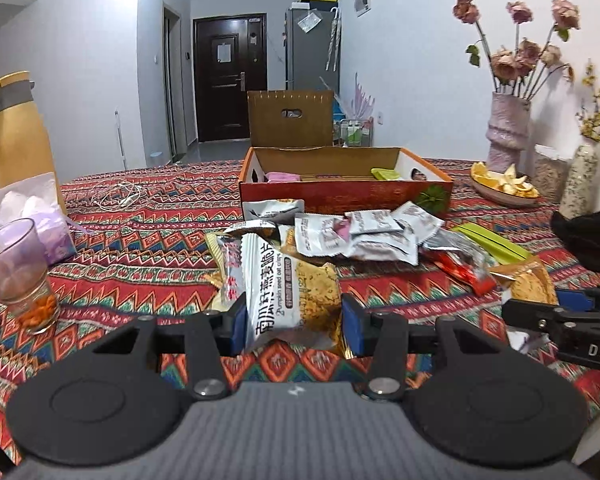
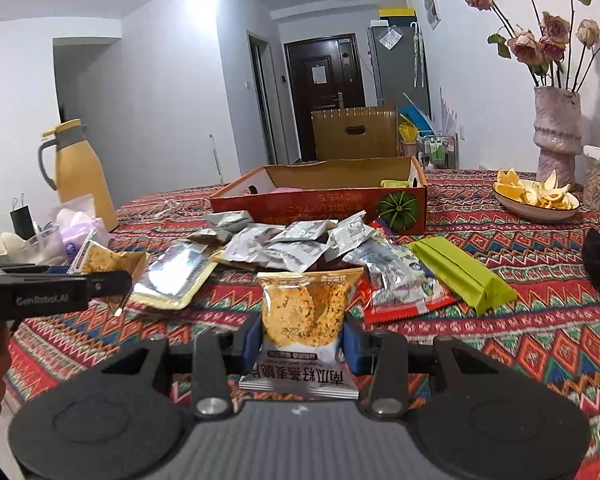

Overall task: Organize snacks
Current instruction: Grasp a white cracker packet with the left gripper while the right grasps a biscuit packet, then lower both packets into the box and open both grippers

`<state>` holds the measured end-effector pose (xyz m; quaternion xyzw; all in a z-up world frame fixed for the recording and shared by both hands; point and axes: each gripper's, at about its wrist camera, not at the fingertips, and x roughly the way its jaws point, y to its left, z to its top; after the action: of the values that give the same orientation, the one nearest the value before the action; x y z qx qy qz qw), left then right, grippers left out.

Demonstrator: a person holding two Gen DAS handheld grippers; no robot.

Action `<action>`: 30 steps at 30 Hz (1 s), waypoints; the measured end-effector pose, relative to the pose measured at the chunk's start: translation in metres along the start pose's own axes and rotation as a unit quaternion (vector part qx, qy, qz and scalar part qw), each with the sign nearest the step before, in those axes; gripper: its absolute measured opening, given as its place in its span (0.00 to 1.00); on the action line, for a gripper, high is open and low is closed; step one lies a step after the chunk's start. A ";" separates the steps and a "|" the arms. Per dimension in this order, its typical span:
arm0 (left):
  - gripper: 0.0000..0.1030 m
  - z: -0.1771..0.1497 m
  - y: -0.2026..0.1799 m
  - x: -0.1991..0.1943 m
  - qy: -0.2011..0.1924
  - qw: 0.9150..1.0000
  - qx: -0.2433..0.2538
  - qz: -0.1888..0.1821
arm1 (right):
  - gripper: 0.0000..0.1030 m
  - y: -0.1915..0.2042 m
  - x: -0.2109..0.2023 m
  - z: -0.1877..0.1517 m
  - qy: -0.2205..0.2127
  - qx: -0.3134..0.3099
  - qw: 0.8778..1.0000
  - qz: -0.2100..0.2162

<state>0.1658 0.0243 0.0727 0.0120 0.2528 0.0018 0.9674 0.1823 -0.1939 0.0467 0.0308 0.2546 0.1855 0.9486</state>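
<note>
Two tools are in use, each closed on one oat crisp packet. The left tool (image 1: 293,326) grips its oat crisp packet (image 1: 290,292) by the sides, blue pads pressed against the wrapper, with the packet upright and turned on its side. The right tool (image 2: 299,342) grips a second oat crisp packet (image 2: 305,320) in the same way, printed end toward the camera.

Directly ahead of both tools lies the snack pile (image 1: 364,236) of white and silver sachets on the patterned tabletop (image 1: 140,248). It lies between the tools and the open cardboard box (image 1: 340,192) beyond it. The box holds a pink item at its left end and a green item at its right end.

Ahead and to the right of the right tool lie a red packet (image 2: 400,304) and a green wrapped bar (image 2: 460,272). Farther right stand a bowl of peel (image 2: 536,198) and a vase of dried roses (image 2: 556,136).

Left of the left tool stands a glass (image 1: 18,272), with a yellow jug (image 1: 18,132) behind it. A white cable (image 1: 118,198) lies ahead and to the left, near the box.
</note>
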 end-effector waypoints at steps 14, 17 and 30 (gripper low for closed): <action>0.46 -0.004 -0.003 -0.004 -0.002 1.000 0.001 -0.009 | 0.39 0.000 -0.007 -0.008 0.008 0.002 1.000 -0.005; 0.46 0.001 -0.002 0.008 0.004 1.000 0.001 -0.009 | 0.39 -0.004 0.002 -0.007 0.016 0.004 1.000 -0.007; 0.46 0.061 0.007 0.085 -0.006 1.000 0.000 -0.013 | 0.39 -0.036 0.066 0.041 0.025 -0.013 0.999 -0.031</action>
<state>0.2697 0.0310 0.0841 0.0092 0.2467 -0.0110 0.9690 0.2670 -0.2016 0.0456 0.0065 0.2764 0.1601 0.9476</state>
